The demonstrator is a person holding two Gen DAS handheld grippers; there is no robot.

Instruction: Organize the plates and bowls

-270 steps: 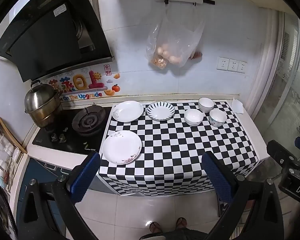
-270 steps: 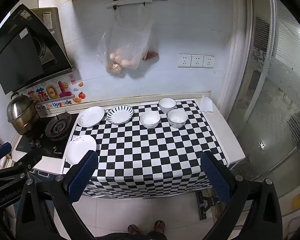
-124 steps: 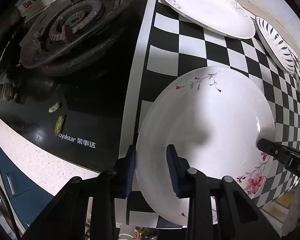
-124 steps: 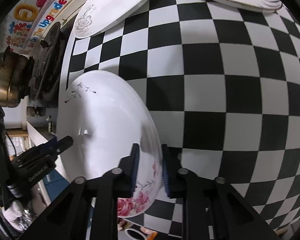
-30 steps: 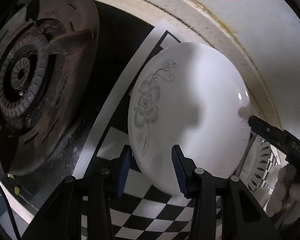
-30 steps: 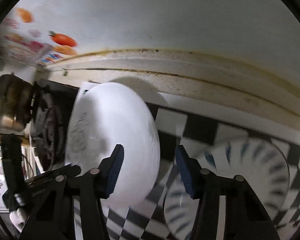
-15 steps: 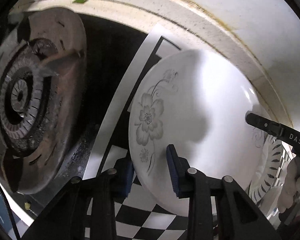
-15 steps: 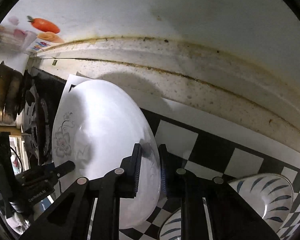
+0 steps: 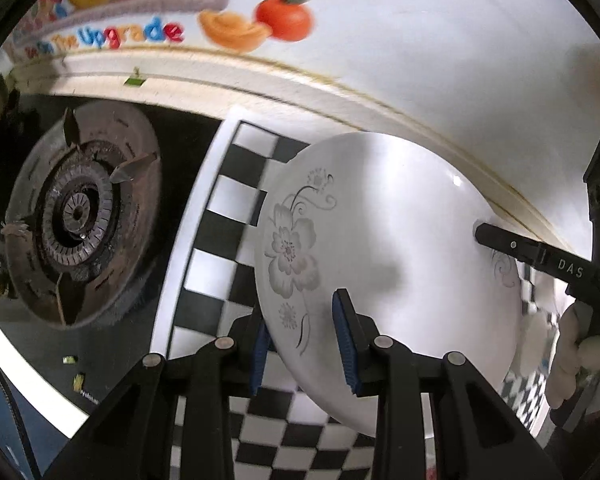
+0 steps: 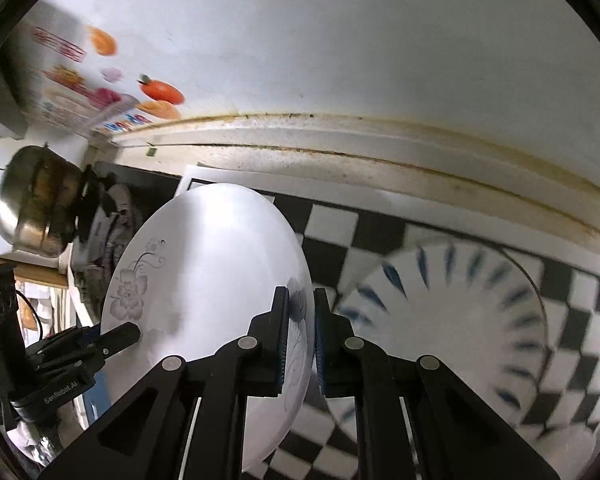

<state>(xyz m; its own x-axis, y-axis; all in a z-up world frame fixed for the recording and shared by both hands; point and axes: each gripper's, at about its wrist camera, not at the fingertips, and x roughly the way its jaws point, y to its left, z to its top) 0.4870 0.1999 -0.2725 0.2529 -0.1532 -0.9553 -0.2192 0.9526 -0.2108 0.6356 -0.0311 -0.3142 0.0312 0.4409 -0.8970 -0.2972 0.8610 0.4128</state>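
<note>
Left hand-held gripper [image 9: 302,330] clamps the near rim of the white flower plate [image 9: 380,264] – tilted above the checkered desk [image 9: 220,216]. Right hand-held gripper [image 10: 301,334] pinches its opposite edge; blue-striped plate [image 10: 452,320] lies just beyond, then the wall – burner [image 9: 76,216] leftward.

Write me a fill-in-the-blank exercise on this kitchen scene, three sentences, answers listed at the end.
1. The white plate held by both grippers is printed with a grey ____ design.
2. The left gripper and the right gripper grip the plate on opposite parts of its ____.
3. In the right wrist view, the plate with blue streaks lies on a black and white ____ cloth.

Missing words: flower; rim; checkered
</note>
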